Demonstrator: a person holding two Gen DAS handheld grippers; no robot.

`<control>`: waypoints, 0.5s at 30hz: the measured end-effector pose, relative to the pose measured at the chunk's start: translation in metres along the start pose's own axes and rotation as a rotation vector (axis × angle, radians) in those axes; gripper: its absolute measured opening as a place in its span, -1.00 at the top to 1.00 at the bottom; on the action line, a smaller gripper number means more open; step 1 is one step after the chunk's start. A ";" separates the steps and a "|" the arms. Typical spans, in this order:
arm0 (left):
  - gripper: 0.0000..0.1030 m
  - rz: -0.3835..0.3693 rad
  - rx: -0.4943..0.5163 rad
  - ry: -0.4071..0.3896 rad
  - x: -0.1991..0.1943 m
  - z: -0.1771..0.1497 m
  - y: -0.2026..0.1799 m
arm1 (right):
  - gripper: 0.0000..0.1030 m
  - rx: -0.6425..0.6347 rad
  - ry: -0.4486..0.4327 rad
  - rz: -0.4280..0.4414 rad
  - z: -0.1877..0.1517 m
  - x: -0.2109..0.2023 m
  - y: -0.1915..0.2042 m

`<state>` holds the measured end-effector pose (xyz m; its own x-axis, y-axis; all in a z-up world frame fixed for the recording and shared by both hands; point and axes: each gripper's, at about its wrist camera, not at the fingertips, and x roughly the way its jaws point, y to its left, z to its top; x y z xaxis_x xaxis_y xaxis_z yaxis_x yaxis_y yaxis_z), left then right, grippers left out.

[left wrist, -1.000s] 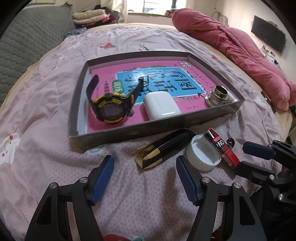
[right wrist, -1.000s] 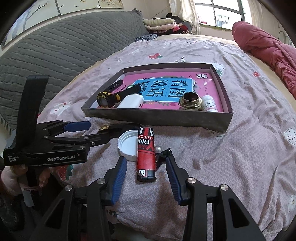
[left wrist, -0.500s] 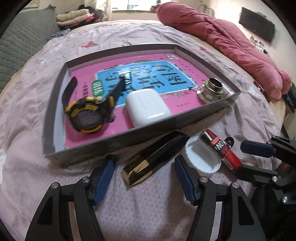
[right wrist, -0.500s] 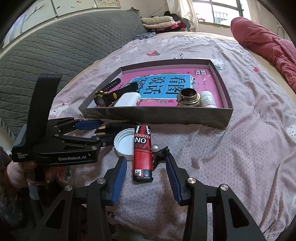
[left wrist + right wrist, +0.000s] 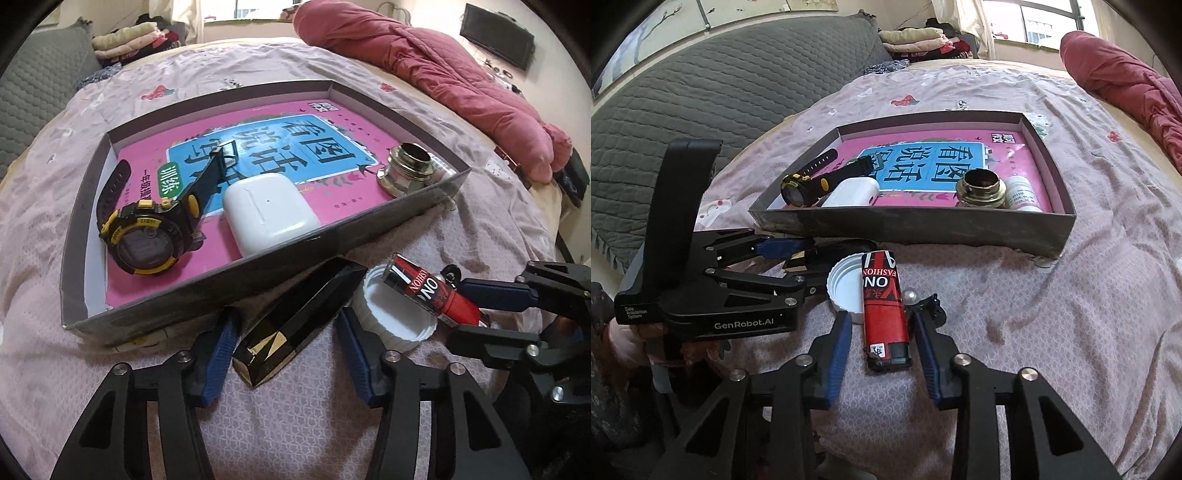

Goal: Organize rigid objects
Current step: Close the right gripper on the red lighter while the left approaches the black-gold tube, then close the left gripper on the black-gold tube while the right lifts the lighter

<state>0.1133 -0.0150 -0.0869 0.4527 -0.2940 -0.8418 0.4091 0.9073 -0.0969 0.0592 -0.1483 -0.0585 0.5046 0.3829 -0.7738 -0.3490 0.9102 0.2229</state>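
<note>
A grey cardboard tray (image 5: 332,240) (image 5: 923,229) lies on the bed, lined with a pink book. In it are a black-and-yellow watch (image 5: 147,236), a white earbud case (image 5: 269,214), a brass fitting (image 5: 406,170) and a small white bottle (image 5: 1021,194). In front of the tray lie a black-and-gold bar (image 5: 295,321), a white lid (image 5: 391,314) and a red lighter (image 5: 884,314). My left gripper (image 5: 284,350) is open, its fingers either side of the bar. My right gripper (image 5: 882,347) is open, its fingers either side of the lighter.
A small pearl bead and a black clip (image 5: 923,304) lie beside the lighter. A red quilt (image 5: 461,85) is heaped at the right, a grey quilted headboard (image 5: 720,110) at the left, folded clothes (image 5: 916,40) at the back.
My left gripper has moved forward until its open fingers flank the black-and-gold bar. My right gripper has edged forward around the lighter. No object has moved.
</note>
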 end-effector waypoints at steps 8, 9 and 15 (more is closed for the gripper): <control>0.03 -0.012 0.015 0.014 -0.003 -0.001 -0.002 | 0.50 0.004 0.013 0.013 0.002 0.004 -0.006; 0.04 -0.003 0.024 0.015 -0.003 -0.002 -0.003 | 0.50 0.006 0.013 0.018 0.001 0.004 -0.007; 0.20 0.000 0.041 0.025 -0.007 -0.005 -0.008 | 0.51 0.006 0.017 0.016 -0.002 -0.004 -0.007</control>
<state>0.1025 -0.0190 -0.0829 0.4325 -0.2861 -0.8550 0.4413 0.8941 -0.0760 0.0583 -0.1570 -0.0579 0.4854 0.3946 -0.7802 -0.3521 0.9050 0.2387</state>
